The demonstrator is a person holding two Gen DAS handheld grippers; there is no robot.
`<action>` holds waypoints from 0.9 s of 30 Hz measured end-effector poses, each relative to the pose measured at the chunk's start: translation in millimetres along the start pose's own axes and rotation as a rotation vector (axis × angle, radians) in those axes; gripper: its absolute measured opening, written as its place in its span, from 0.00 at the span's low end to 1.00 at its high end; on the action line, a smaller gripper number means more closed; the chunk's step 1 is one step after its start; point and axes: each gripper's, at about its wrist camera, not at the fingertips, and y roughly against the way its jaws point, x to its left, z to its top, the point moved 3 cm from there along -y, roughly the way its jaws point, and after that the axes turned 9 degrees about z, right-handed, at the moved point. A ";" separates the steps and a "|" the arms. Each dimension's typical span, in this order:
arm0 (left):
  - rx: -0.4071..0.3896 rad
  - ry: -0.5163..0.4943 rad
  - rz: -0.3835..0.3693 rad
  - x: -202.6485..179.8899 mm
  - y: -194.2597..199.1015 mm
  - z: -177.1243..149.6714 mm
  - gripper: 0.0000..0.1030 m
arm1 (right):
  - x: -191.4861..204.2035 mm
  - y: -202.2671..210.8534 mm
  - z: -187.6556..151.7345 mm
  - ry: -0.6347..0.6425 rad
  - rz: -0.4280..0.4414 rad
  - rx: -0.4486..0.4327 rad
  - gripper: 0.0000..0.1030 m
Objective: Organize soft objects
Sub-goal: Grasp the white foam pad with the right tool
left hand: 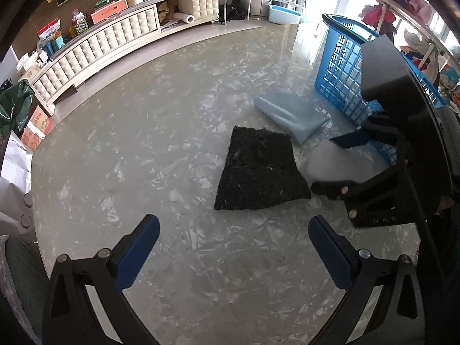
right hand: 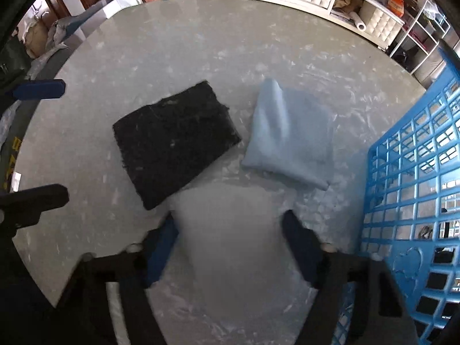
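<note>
A: What is taking up most of your view?

B: You are working over a round marbled grey table, and it is filling both wrist views. At its right edge a blue lattice basket is standing upright, and its wall is rising close beside your right hand.

A: Where are the soft things lying?

B: Three folded cloths are lying on the table in front of the basket. The black cloth is the largest and is sitting flat near the middle. The light blue cloth is lying just beside it, between it and the basket, and one corner is humping up slightly. The pale grey cloth is resting nearest to you, with one corner meeting the black cloth's near edge.

A: And what are my grippers doing?

B: Your right gripper is pointing steeply down at the pale grey cloth. Its fingers are standing partway in, one at each side of the cloth, which is filling the gap between them. The view is blurring there, so I cannot tell whether the pads are actually pressing on it. Your left gripper is hanging over bare table on the near side of the black cloth. Its jaws are gaping wide and are holding nothing.
</note>
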 end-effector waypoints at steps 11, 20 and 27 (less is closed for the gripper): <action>-0.027 -0.034 -0.002 -7.2 4.6 0.9 1.00 | 24.3 25.6 -12.2 -0.022 0.038 -0.024 0.43; -0.025 -0.018 -0.020 -8.2 6.4 10.3 1.00 | 29.2 86.4 -26.5 0.021 0.057 -0.092 0.43; -0.013 -0.023 -0.013 -15.6 -2.6 18.1 1.00 | 21.8 150.5 -31.8 0.014 0.086 -0.194 0.43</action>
